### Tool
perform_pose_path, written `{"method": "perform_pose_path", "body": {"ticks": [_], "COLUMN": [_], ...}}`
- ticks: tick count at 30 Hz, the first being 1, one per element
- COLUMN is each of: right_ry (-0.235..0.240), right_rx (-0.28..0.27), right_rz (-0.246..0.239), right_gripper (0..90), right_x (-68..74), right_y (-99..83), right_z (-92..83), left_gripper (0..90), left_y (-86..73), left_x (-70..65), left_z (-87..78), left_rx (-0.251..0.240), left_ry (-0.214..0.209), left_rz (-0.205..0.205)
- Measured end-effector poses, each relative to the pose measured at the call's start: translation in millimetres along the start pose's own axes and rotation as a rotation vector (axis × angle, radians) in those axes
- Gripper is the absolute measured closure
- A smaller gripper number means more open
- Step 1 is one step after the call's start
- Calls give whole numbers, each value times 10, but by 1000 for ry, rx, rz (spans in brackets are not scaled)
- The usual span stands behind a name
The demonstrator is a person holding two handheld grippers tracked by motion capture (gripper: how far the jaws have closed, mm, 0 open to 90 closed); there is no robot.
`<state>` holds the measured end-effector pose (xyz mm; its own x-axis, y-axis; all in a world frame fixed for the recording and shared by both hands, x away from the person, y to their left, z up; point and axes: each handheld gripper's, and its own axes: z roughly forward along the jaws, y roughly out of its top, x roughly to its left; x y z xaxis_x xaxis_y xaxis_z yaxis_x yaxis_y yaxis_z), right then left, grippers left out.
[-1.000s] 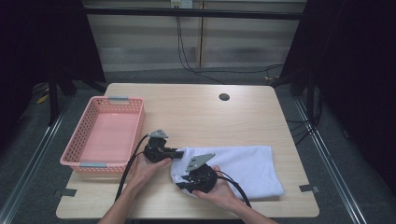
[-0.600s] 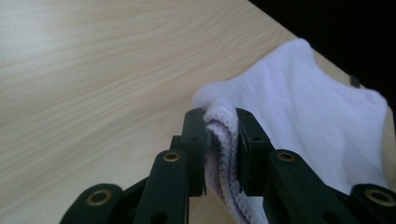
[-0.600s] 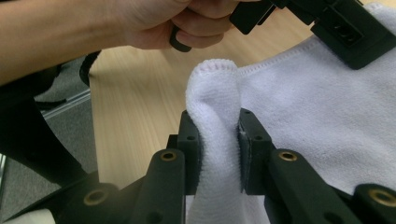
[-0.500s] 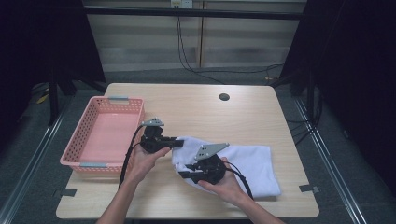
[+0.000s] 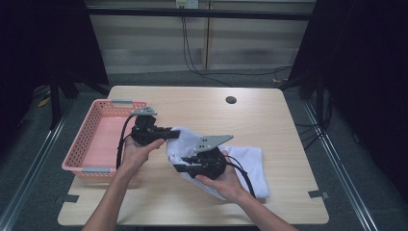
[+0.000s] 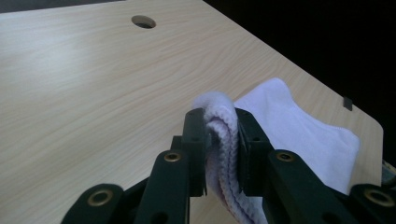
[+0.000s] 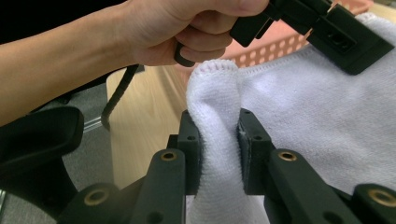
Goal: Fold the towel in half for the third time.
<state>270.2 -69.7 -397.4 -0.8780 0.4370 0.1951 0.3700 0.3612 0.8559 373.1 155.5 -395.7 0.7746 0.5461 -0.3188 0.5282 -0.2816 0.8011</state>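
Left gripper (image 5: 174, 134) pinches a folded edge of the white terry-cloth towel (image 5: 245, 163); right gripper (image 5: 179, 168) pinches another fold. The near end is raised; the rest lies on the light wooden table (image 5: 269, 120), beside the pink perforated plastic basket (image 5: 84, 139), partly hidden by hands

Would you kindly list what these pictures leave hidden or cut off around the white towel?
- High view: the towel's middle, behind the right tool and hand.
- Left gripper view: the towel's lower edge, cut off by the frame's bottom and the left tool.
- Right gripper view: the pink basket, mostly behind the left hand.
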Motion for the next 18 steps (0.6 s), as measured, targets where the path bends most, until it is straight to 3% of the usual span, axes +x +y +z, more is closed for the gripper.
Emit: {"method": "perform_pose_path", "body": {"ticks": [3, 8, 13, 18], "right_ry": [12, 30, -8, -71], "right_rx": [-15, -62, -70, -95], "right_rz": [-8, -17, 18, 49], "right_gripper": [747, 747, 747, 739], "right_x": [31, 118, 76, -30], "right_y": [86, 172, -9, -181], "right_z": [20, 7, -16, -291], "left_gripper": [766, 766, 765, 759], "left_y": [23, 102, 35, 95], "left_x": [-70, -97, -148, -257], "left_z": [-115, -252, 93, 411], "left_rx": [1, -13, -9, -20], "left_ry": [63, 59, 36, 2], "left_rz": [54, 51, 34, 23]}}
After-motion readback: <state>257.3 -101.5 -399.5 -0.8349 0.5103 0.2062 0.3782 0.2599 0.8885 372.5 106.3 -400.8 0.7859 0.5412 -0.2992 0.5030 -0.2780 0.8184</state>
